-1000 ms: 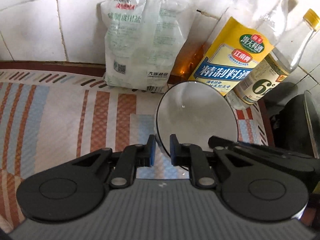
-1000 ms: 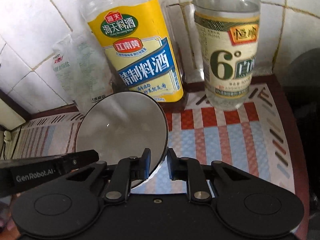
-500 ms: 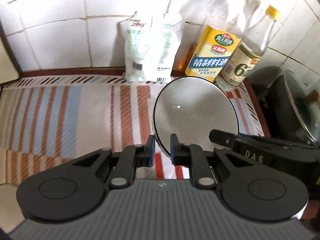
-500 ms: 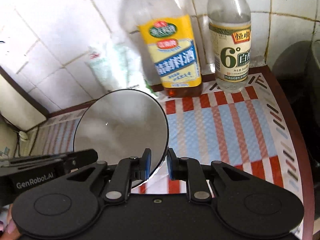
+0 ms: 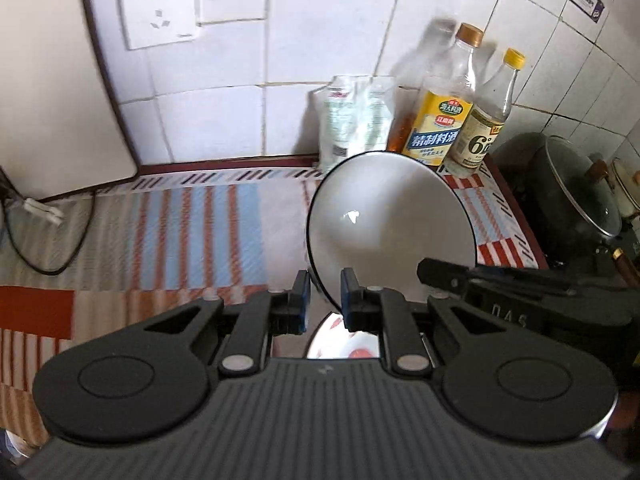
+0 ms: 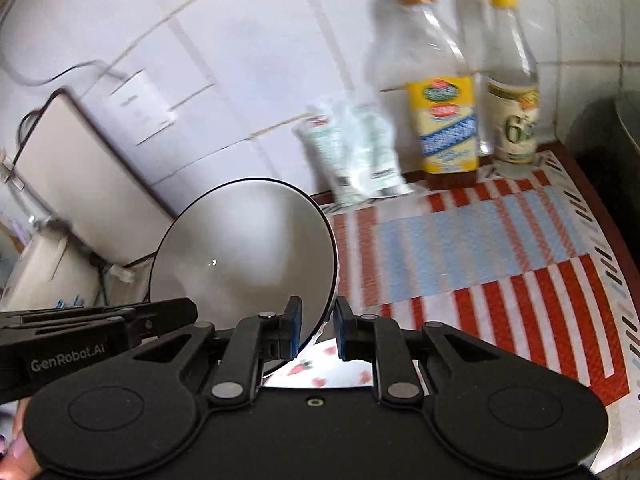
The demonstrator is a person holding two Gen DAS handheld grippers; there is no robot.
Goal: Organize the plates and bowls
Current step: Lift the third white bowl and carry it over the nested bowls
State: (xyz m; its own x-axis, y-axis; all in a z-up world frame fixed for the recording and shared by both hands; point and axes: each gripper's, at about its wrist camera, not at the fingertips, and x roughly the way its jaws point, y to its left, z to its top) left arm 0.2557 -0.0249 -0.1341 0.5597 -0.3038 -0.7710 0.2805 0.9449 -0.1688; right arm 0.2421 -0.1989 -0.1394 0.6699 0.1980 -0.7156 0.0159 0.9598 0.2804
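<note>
While both grippers carry it, the white bowl [image 5: 390, 220] with a thin dark rim hangs tilted in the air above the striped mat [image 5: 168, 232], its open face turned toward the cameras. The left gripper [image 5: 324, 300] is clamped on the rim at the bowl's lower left edge; the right gripper [image 6: 316, 328] is clamped on the rim at the opposite lower edge, so each pair of jaws stands nearly closed with only the thin wall between the pads. Glazed ceramic of this kind is judged stiff, moderately heavy, smooth enough to slip, and liable to chip or break if dropped; the rim is the sensible place to hold, and two opposed holds steady it against swinging. Directly beneath the bowl, a second dish with a red floral print [image 6: 320, 372] lies on the mat, only partly visible, so whether it is a plate or a bowl cannot be told.

Count: one white bowl held, one printed dish below. Against the tiled wall stand one pale packet [image 5: 356, 120] and two labelled bottles, a yellow-labelled bottle [image 5: 440, 124] and a bottle marked 6° [image 5: 480, 136]; a further clear bottle behind them is too blurred to confirm. One lidded pot [image 5: 576, 188] sits to the right, one wall socket [image 5: 158, 10] upper left.
</note>
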